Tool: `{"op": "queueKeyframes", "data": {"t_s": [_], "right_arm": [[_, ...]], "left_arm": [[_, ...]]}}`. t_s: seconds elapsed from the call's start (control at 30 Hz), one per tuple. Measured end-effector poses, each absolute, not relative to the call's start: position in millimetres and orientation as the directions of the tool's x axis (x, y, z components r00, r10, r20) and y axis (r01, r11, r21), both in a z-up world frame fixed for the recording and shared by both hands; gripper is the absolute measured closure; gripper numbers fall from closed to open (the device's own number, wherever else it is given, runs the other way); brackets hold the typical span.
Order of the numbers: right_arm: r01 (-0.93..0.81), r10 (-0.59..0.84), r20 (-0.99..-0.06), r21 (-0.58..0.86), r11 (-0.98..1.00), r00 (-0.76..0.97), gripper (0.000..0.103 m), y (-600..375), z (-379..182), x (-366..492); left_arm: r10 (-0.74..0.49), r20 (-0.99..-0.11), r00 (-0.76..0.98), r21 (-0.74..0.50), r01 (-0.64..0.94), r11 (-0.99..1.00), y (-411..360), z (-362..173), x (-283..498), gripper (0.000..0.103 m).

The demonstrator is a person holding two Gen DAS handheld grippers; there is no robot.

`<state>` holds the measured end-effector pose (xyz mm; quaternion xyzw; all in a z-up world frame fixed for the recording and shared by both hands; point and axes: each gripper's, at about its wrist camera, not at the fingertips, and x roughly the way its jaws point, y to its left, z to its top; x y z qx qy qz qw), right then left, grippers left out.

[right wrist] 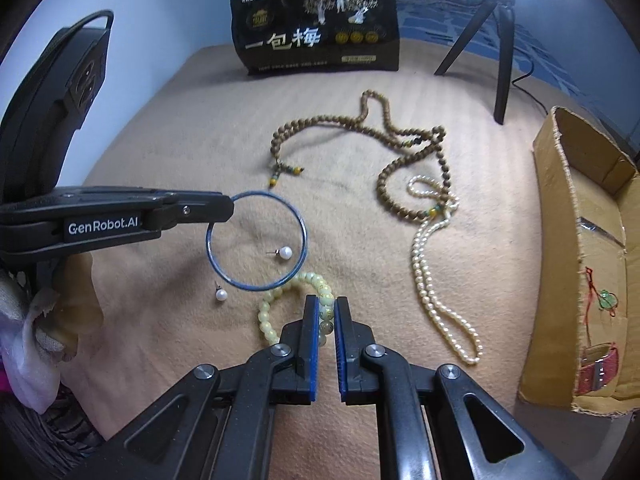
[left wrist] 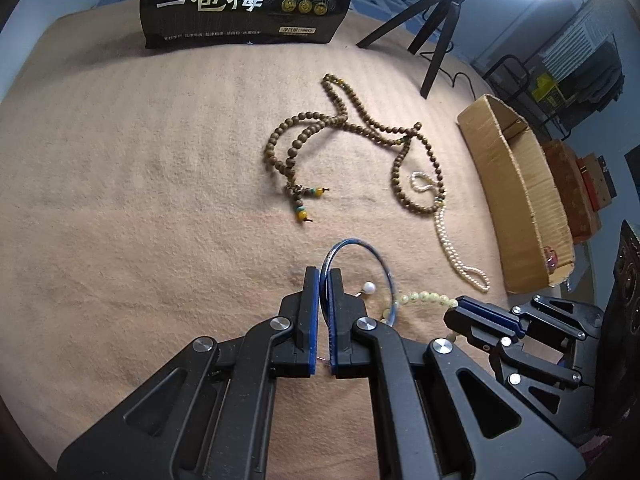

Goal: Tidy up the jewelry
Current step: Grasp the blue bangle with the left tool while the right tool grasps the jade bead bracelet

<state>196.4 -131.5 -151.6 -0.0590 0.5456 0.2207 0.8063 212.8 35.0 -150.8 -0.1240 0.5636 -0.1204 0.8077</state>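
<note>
Tan blanket carries it all: left gripper clamps the blue bangle, right gripper clamps the pale bead bracelet, brown beads mid-blanket, cardboard box at the right edge.

- the thin blue bangle is pinched at its rim in my left tool, lifted from the beige blanket.
- the pale yellow-green bead bracelet is pinched in my right tool.
- two pearl earrings lie near the bangle.
- the long brown bead strand lies looped; the pearl necklace crosses its end.
</note>
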Motion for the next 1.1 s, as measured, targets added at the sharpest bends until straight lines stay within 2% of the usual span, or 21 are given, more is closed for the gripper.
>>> {"op": "queueKeyframes", "data": {"t_s": [1.1], "right_arm": [[-0.274,0.252,-0.816,0.12,0.954,0.52,0.099,-219.9,-76.7,205.3]], "left_arm": [[-0.466,-0.776,0.425,-0.441,0.161,0.883,-26.3,-88.5,213.5,0.102]]}}
